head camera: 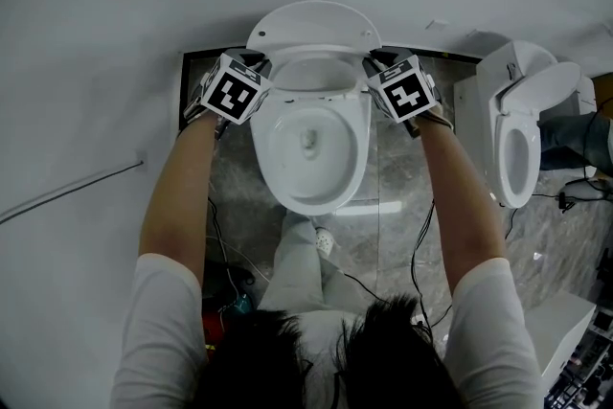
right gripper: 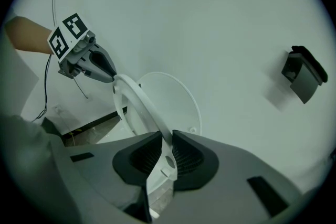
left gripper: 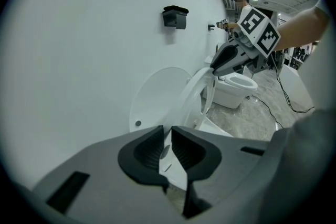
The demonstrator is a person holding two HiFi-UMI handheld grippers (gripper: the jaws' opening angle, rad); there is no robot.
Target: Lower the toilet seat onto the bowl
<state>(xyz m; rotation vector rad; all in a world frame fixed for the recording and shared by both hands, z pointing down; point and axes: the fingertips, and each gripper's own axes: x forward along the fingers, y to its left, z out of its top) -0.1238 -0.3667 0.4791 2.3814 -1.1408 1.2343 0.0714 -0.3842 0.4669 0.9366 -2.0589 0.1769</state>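
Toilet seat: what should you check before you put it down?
1. Grip of the left gripper on the toilet seat: ok, shut on its edge.
2. Grip of the right gripper on the opposite edge: ok, shut on it.
3. Rim of the bowl bare: ok, as far as the head view shows.
4. The lid leaning back at the wall, apart from the seat: ok.
5. Seat resting on the bowl: not ok, it is raised.
6. Hinges free: cannot tell, hidden.

We see a grey marbled floor [head camera: 393, 206]. The toilet bowl [head camera: 311, 158] stands on it. Just right of the bowl, black cables [head camera: 415, 265] trail across the floor, and farther right stands a second toilet [head camera: 517, 148].
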